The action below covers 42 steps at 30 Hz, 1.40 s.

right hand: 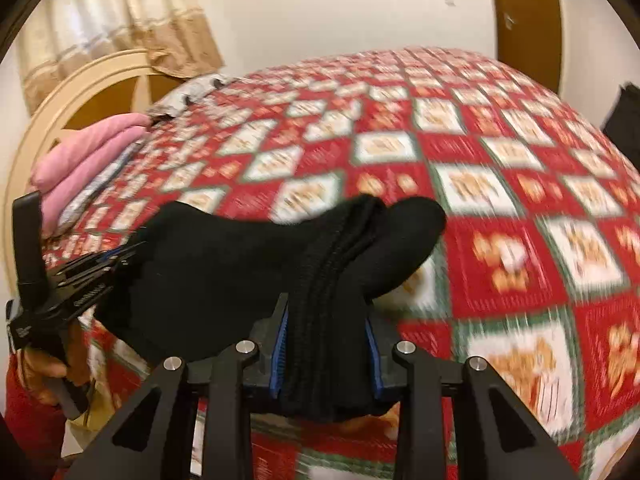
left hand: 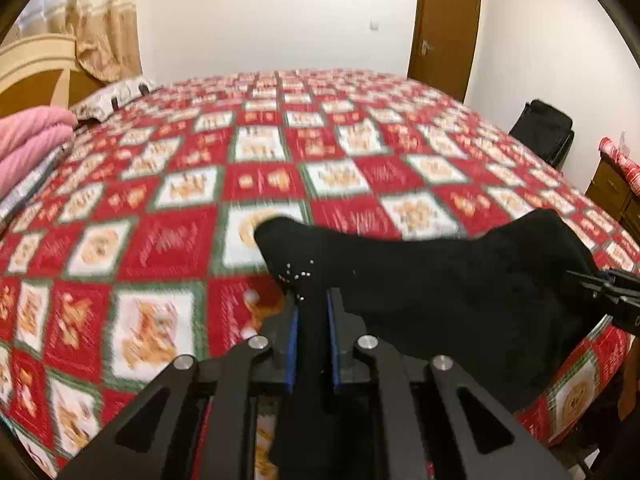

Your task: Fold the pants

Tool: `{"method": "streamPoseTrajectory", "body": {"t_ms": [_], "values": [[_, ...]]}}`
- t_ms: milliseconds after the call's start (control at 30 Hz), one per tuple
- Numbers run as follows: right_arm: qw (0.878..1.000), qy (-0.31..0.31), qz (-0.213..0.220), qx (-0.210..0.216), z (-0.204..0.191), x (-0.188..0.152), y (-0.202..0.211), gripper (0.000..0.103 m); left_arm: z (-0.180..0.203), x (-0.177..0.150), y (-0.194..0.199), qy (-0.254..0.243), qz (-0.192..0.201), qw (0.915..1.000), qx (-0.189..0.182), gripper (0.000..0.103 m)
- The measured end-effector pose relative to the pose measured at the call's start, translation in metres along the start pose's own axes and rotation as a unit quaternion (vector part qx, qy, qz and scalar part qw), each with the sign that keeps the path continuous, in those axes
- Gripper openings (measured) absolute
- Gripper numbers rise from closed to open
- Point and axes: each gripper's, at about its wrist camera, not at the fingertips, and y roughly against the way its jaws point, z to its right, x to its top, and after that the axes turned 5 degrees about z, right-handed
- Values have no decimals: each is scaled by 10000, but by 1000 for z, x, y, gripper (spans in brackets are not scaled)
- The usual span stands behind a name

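Observation:
Black pants (left hand: 440, 280) hang stretched between both grippers, lifted above the bed. My left gripper (left hand: 313, 300) is shut on one end of the black fabric, which runs between its blue pads. My right gripper (right hand: 326, 312) is shut on a thick bunched, ribbed part of the pants (right hand: 224, 264). In the left wrist view the right gripper (left hand: 600, 284) shows at the right edge, holding the far end. In the right wrist view the left gripper (right hand: 100, 264) shows at the left, clamped on the fabric.
The bed carries a red, white and green checked cover (left hand: 280, 152). Pink bedding (left hand: 28, 140) and a pillow lie at the headboard end, left. A brown door (left hand: 440, 28), a black bag (left hand: 544, 128) and a wooden cabinet (left hand: 612, 188) stand beyond the bed on the right.

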Motion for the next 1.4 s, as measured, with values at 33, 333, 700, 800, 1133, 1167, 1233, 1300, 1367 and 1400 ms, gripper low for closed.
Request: {"method": "streamPoseTrajectory", "body": {"t_ms": [33, 333, 700, 800, 1133, 1167, 1233, 1300, 1367, 1400], "values": [[9998, 86, 101, 140, -9, 10, 2, 33, -3, 5, 2, -22, 66, 9999, 73, 13], [9849, 961, 664, 1281, -114, 97, -31, 31, -91, 62, 33, 322, 708, 9914, 1050, 8], [9927, 643, 814, 616, -65, 78, 9, 30, -106, -2, -20, 887, -691, 9922, -545, 14], [9976, 156, 543, 408, -24, 56, 10, 29, -91, -12, -36, 1292, -938, 9786, -1295, 17], [9969, -543, 301, 490, 18, 20, -12, 29, -75, -18, -20, 1419, -596, 9775, -1445, 93], [9967, -559, 297, 503, 19, 19, -13, 29, -72, -20, -27, 1416, -790, 9770, -1383, 93], [9966, -574, 284, 520, 21, 19, -14, 29, -73, -27, -37, 1556, -1041, 9730, -1347, 91], [9966, -608, 243, 507, 23, 15, -17, 29, -65, -27, -35, 1449, -956, 9779, -1165, 88], [9966, -636, 197, 476, 24, 13, -19, 29, -55, -24, -35, 1323, -952, 9756, -1474, 11], [9966, -675, 166, 443, 26, 12, -21, 29, -53, -23, -35, 1321, -997, 9740, -1545, 14]]}}
